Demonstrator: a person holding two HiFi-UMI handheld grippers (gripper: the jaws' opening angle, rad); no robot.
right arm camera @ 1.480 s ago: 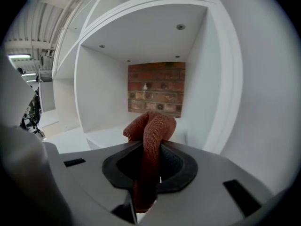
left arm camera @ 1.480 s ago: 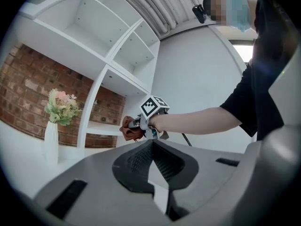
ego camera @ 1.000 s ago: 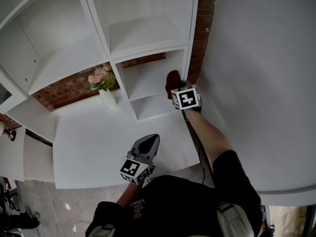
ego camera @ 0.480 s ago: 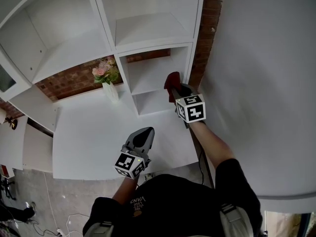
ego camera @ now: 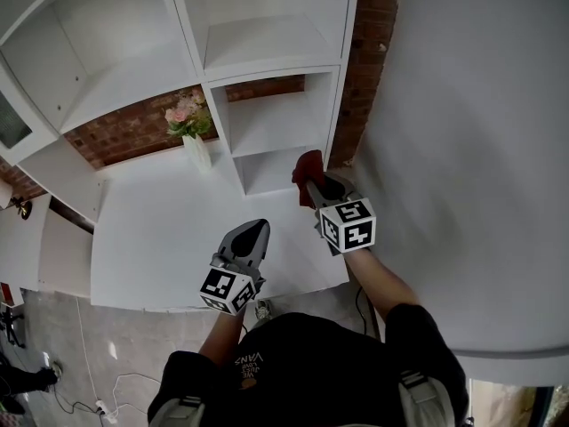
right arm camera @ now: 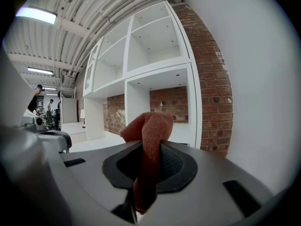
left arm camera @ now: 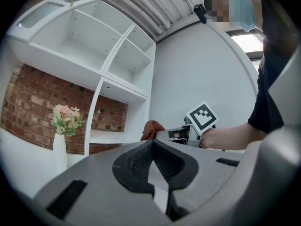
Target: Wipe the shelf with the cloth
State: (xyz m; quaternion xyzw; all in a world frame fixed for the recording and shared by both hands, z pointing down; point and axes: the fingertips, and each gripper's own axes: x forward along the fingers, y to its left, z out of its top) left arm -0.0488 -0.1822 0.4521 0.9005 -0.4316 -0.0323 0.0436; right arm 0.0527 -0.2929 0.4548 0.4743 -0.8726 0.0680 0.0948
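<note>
The left gripper (ego camera: 252, 235) hangs over the white counter (ego camera: 160, 238), its jaws pressed together on nothing. Beyond it, the right gripper (ego camera: 313, 183) pinches the red cloth (ego camera: 308, 164) at the mouth of the shelf (ego camera: 276, 140)'s lowest right compartment. The cloth's lower end vanishes between the jaws, and contact with the shelf is unclear. Farther left, a white vase (ego camera: 196, 152) holds pink flowers (ego camera: 185, 118) against the brick wall (ego camera: 124, 136).

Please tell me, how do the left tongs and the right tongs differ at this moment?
The right tongs are shut on the red cloth; the left tongs are shut on nothing. The right tongs are at the front of the lowest shelf compartment; the left tongs are over the white counter, nearer the person. Both are grey and point toward the shelf.
</note>
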